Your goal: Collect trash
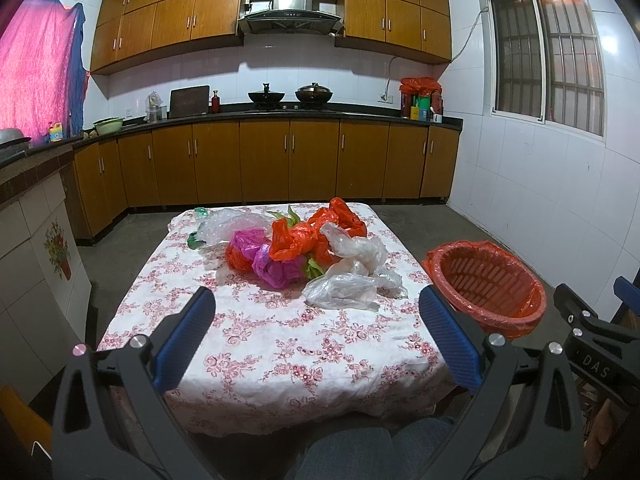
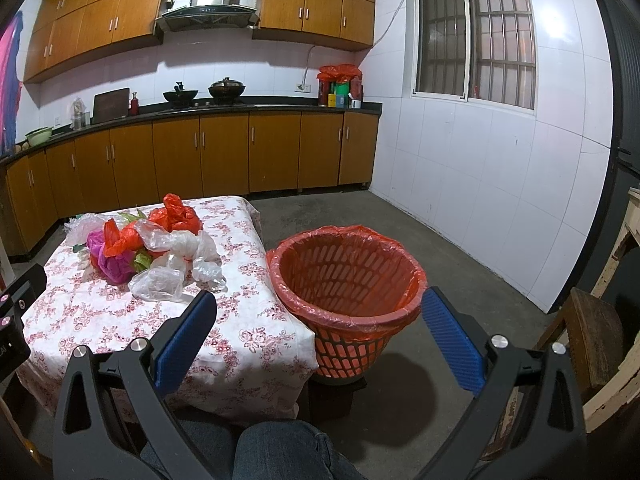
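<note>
A heap of crumpled plastic bags [image 1: 304, 244] lies on the far half of the flowered tablecloth [image 1: 280, 344]: red, magenta and clear ones, with green scraps. The same heap of bags [image 2: 156, 248] shows at the left in the right wrist view. A red basket lined with a red bag [image 2: 348, 280] stands on the floor beside the table's right edge; the basket [image 1: 488, 284] holds nothing I can see. My left gripper [image 1: 316, 300] is open above the table's near half, short of the heap. My right gripper [image 2: 320, 304] is open, low, in front of the basket.
The table [image 2: 256, 356] is low, and a person's jeans-clad knees [image 2: 276, 448] sit at its near edge. Brown kitchen cabinets [image 1: 264, 160] run along the far wall. A white tiled wall [image 2: 480, 200] is to the right, and a wooden chair [image 2: 592, 336] is at the far right.
</note>
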### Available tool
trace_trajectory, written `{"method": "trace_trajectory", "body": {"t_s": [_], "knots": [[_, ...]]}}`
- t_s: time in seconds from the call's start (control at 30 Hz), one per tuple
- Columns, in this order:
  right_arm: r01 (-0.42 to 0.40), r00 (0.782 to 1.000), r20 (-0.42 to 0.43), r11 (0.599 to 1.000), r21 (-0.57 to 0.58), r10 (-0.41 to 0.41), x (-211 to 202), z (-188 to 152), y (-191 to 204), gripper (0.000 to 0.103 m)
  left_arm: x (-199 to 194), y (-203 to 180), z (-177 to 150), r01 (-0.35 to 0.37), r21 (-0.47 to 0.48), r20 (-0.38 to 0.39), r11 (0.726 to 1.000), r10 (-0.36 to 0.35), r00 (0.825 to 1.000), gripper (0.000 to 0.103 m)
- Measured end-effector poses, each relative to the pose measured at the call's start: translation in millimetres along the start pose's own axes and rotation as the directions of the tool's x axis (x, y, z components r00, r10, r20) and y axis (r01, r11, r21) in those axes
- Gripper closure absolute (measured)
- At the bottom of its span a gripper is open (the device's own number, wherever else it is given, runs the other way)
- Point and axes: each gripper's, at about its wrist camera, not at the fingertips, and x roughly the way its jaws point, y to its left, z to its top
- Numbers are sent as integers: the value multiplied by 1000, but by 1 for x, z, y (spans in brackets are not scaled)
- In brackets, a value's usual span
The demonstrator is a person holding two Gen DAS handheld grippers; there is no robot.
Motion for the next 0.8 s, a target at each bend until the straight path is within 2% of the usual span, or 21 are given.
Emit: {"method": "trace_trajectory", "body": {"t_s": [0.8], "knots": [[0, 1000, -1, 1000, -1, 0, 1, 0, 1, 2, 0, 1, 2, 1, -2, -3, 1000, -1, 1000, 4]]}}
